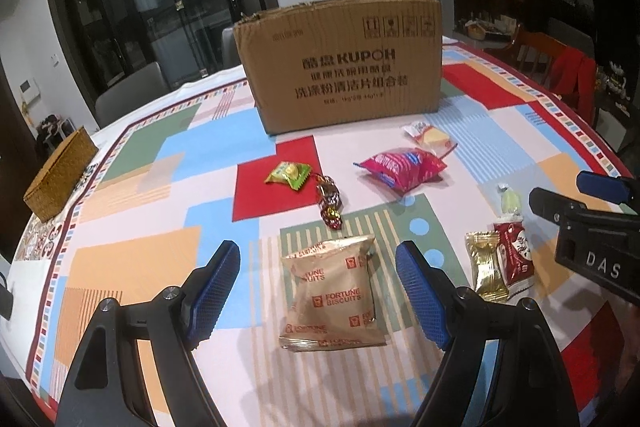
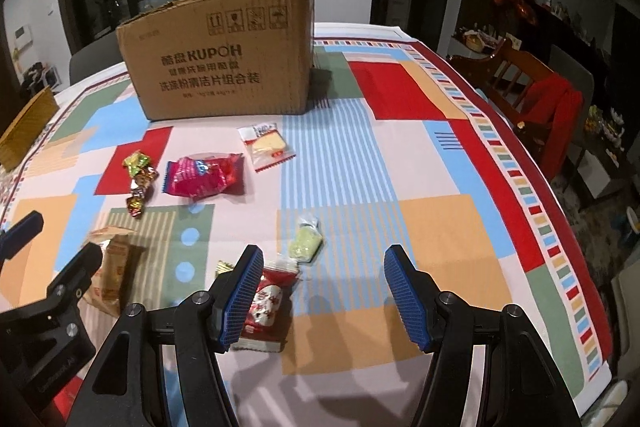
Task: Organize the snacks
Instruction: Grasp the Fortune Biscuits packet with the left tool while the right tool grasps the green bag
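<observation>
A tan Fortune Biscuits pack lies flat on the patterned tablecloth. My left gripper hovers over it, open, and its blue pads stand clear of the pack on both sides. My right gripper is open above bare cloth. A red-and-white candy pack lies partly behind its left finger, and a pale green sweet lies just ahead. A gold wrapper sits beside the red pack. Farther off lie a pink bag, a cake packet, a green candy and wrapped chocolates.
An open cardboard box stands at the back of the table, also in the right wrist view. A wicker box sits at the left edge. A wooden chair with red cloth stands beyond the right edge.
</observation>
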Motion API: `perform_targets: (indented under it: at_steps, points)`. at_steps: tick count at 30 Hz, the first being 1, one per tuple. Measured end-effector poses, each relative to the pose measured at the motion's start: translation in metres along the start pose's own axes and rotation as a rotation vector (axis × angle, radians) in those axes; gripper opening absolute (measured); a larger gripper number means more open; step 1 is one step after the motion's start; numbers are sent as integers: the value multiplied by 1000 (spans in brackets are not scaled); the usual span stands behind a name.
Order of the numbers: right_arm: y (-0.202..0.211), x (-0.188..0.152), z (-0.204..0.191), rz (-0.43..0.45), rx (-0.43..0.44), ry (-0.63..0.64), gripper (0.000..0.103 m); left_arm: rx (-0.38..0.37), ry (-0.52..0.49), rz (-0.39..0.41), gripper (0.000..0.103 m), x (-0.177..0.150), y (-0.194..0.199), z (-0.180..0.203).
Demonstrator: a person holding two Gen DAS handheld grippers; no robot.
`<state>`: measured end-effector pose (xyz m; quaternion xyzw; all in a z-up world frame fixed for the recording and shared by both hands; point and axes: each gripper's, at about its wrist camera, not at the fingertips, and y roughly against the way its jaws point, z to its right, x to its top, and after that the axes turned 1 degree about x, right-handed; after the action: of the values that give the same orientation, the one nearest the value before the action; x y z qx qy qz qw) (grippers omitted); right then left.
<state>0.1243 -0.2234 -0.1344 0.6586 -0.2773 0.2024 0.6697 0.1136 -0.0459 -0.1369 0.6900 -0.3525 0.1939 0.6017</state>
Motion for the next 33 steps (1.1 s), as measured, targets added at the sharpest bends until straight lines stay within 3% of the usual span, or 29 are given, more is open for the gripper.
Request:
perform_targets:
  at_steps: [9, 23, 33]
  points:
    - [-25, 7, 1, -42, -3, -7, 63, 17, 21, -62, 74, -4, -19, 3]
    - [-56, 8, -10, -120, 12, 11, 35, -27, 49, -160, 59, -16, -45, 2]
    - [-56, 10, -13, -112, 28, 22, 20, -56, 42, -161, 43, -14, -46, 4]
